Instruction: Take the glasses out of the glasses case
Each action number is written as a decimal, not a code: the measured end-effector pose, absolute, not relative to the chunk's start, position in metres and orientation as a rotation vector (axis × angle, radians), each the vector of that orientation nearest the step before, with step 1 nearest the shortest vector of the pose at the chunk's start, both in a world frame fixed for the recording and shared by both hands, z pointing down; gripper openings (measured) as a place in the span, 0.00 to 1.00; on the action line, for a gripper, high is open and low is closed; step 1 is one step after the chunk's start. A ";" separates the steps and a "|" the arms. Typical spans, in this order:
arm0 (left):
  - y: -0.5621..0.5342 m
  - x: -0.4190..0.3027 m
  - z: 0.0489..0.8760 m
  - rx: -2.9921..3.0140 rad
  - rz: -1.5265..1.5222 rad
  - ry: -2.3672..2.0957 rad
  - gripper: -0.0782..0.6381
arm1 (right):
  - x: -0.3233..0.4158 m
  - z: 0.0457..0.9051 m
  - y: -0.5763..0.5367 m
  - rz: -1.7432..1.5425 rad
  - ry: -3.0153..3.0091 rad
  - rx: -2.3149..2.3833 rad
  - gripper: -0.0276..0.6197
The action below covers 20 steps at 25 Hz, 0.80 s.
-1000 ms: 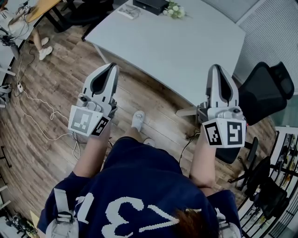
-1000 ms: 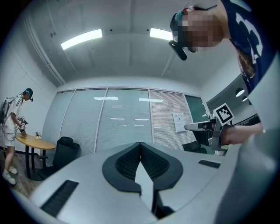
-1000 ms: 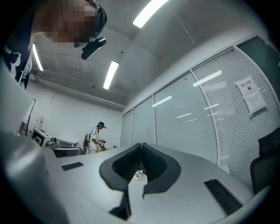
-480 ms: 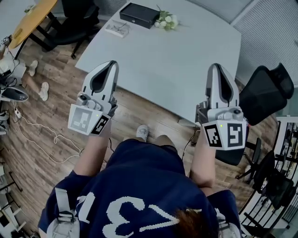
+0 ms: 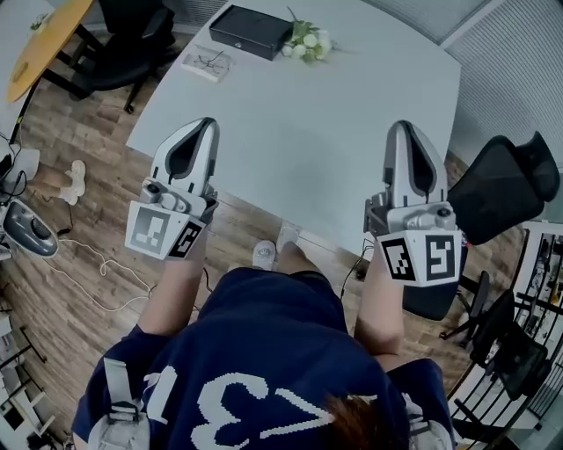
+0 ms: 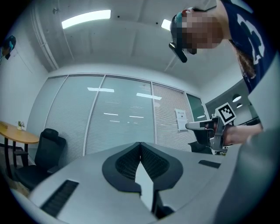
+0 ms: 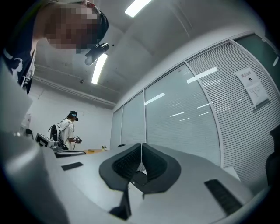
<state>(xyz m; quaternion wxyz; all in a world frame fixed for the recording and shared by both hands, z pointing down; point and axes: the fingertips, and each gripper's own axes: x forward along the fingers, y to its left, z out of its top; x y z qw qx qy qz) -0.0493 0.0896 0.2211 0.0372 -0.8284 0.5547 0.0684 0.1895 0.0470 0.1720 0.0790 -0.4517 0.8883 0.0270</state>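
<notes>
A black glasses case [image 5: 251,31] lies at the far end of a pale worktop [image 5: 334,114], near 12 o'clock in the head view. Its lid looks flat and shut, so nothing inside can be seen. Just beside it, towards 8 o'clock, a small pale pad [image 5: 209,64] carries thin dark lines that may be a pair of glasses; they are too small to be sure. A little bunch of pale flowers [image 5: 305,40] sits right against the case's 3 o'clock end. The frame cuts off the worktop's far edge.

Both claws are well apart from the case, at the worktop's near edge. The left claw [image 5: 208,124], at 9 o'clock, points forward. Its own view shows the jaws pressed tip to tip with nothing between them. The right claw [image 5: 404,126], at 3 o'clock, is pinched together the same way and also holds nothing.

A broad stretch of bare worktop lies between the claws and the case. A black office chair [image 5: 501,185] stands close to the right claw at 3 o'clock. A second dark chair [image 5: 132,26] sits at 11 o'clock, partly cut off. Wooden floor [image 5: 79,246] shows at 9 o'clock. The person's navy shirt [image 5: 264,352] fills 6 o'clock and hides the floor beneath.
</notes>
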 end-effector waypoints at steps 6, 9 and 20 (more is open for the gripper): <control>0.035 -0.038 0.207 -2.491 0.220 1.716 0.13 | 0.194 0.158 -0.016 0.104 2.657 -1.274 0.09; 0.016 -0.033 0.204 -2.471 0.223 1.734 0.13 | 0.197 0.155 -0.040 0.100 2.659 -1.239 0.09; -0.044 -0.018 0.222 -2.575 0.197 1.673 0.13 | 0.203 0.176 -0.089 0.039 2.667 -1.327 0.09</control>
